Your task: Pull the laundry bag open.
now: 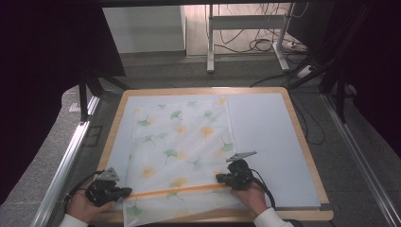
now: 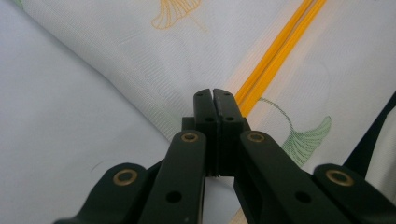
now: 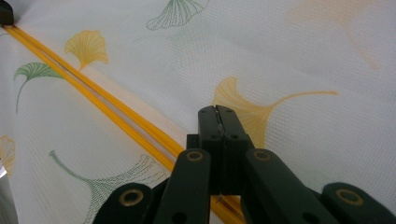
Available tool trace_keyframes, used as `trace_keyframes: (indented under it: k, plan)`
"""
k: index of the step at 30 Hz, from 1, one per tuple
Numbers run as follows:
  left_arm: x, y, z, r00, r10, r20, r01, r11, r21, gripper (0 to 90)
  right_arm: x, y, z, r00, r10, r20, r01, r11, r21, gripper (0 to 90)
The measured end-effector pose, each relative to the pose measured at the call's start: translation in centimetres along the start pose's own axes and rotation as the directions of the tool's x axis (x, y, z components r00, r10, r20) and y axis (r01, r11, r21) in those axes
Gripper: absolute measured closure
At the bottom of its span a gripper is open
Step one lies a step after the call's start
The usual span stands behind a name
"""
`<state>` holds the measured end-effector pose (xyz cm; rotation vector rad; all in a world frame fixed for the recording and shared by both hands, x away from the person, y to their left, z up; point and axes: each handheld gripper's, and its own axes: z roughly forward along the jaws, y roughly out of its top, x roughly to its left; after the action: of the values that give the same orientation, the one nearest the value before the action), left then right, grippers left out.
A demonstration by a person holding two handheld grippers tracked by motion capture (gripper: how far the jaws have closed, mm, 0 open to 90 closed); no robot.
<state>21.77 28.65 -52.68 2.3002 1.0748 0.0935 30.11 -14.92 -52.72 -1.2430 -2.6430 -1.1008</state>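
Cloth point(image 1: 182, 142): ginkgo-print, flat on counter point(image 1: 302, 142).
Left gripper point(image 1: 126, 191): fingers pressed together at cloth's left edge, beside orange stripe point(image 1: 175, 190).
Right gripper point(image 1: 220, 178): fingers pressed together on stripe's right end.

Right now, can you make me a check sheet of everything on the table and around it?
Surface: wooden table under a pale blue sheet.
Job's things: white cloth with green and yellow leaf prints, spread flat; its orange stripe runs between the two claws; near edge hangs over the table front.
Clutter: nothing seen.
Grippers: left claw shut at the cloth's left edge by the stripe's end; right claw shut at the stripe's right end. Whether they pinch cloth, cannot tell.
Cables: one trails from each gripper; more lie on the floor behind.
Surroundings: metal rails at both sides, white desk legs behind, dark curtains.
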Motion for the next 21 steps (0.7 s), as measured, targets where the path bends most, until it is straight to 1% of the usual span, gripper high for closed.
trace_keyframes:
  k: [6, 10, 12, 14, 16, 21]
  plan:
    - [0.12, -0.14, -0.01, 1.0000, 0.007, 0.003, -0.007, 1.0000, -0.006, 90.0, 0.02, -0.04, -0.01, 1.0000, 0.002, 0.000, -0.002, 1.000, -0.003, 89.7]
    - [0.15, -0.14, 0.09, 1.0000, 0.008, 0.004, -0.008, 0.9999, -0.011, 90.0, 0.03, -0.05, 0.00, 1.0000, -0.008, 0.003, 0.008, 1.000, -0.005, 89.6]
    - [0.30, -0.15, 0.09, 0.9999, 0.013, 0.009, -0.013, 0.9999, -0.011, 90.0, -0.01, -0.04, -0.01, 1.0000, -0.003, -0.003, 0.003, 1.000, -0.004, 89.6]
    - [0.46, -0.15, 0.21, 0.9998, 0.003, 0.021, -0.002, 0.9998, -0.021, 90.0, -0.03, -0.06, -0.02, 1.0000, -0.001, -0.003, 0.001, 1.000, -0.005, 89.6]
    - [0.47, -0.06, 0.33, 0.9997, -0.002, 0.024, 0.003, 0.9997, -0.024, 90.0, -0.02, -0.10, -0.04, 1.0000, 0.000, -0.003, 0.000, 1.000, -0.008, 89.5]
    - [0.41, -0.01, 0.49, 0.9996, -0.002, 0.029, 0.003, 0.9993, -0.036, 90.0, 0.04, -0.16, -0.06, 1.0000, -0.002, 0.004, 0.002, 1.000, -0.015, 89.4]
